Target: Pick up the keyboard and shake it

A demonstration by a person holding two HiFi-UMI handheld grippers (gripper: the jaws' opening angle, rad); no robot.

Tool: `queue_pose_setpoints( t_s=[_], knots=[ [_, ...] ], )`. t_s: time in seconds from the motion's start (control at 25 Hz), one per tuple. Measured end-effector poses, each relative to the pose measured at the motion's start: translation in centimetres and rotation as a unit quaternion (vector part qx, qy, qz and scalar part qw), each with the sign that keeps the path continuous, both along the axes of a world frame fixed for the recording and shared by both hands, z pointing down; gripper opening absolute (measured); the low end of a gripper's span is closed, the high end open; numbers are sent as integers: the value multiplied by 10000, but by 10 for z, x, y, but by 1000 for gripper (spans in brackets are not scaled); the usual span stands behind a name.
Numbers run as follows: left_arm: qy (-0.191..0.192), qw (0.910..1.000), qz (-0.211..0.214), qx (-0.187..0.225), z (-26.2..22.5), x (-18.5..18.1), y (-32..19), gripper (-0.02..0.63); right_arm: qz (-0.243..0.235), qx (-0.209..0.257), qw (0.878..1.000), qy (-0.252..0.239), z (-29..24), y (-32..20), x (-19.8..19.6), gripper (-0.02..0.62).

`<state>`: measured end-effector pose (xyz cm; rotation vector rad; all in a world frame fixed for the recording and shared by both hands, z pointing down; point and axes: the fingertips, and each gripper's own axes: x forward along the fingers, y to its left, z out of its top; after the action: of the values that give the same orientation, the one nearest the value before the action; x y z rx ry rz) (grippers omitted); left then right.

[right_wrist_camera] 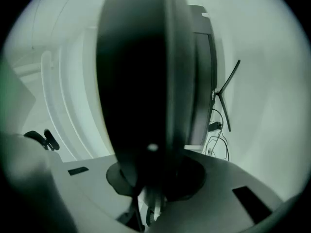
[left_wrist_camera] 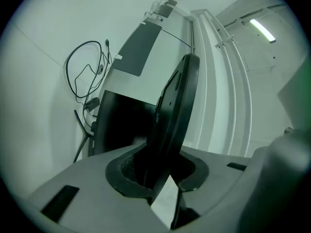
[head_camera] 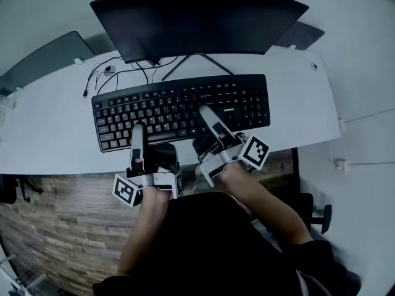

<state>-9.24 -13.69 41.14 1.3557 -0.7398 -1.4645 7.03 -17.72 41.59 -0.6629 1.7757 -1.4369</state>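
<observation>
The left gripper [head_camera: 139, 134] and right gripper [head_camera: 210, 121] each have their fingers clamped on the near edge of the keyboard [head_camera: 179, 106], over the table [head_camera: 49, 128]. The pick-up looks to be in hand. Next comes shaking it, which calls for both grips to hold firm.

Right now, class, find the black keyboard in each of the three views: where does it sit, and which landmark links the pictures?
Head view: the keyboard lies across the centre, keys up.
Left gripper view: edge-on, a dark slab rising from bottom centre.
Right gripper view: a blurred dark slab filling the centre.
Shared landmark: the monitor, behind the keyboard in all three.
</observation>
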Motion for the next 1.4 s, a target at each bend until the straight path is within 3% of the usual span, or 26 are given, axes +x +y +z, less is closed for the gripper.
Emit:
queue_pose_setpoints(
  t_s=[0.96,1.16,1.4],
  knots=[
    [-133,9999,96,10,-1,1,2,109,38,-12,9999,-124,1,1,2,86],
    [-458,9989,79,93,-5,6,5,109,-23,12,9998,-175,1,1,4,83],
    [-689,9961,350,426,-11,8,7,115,-62,121,9998,-158,-7,0,4,83]
  ],
)
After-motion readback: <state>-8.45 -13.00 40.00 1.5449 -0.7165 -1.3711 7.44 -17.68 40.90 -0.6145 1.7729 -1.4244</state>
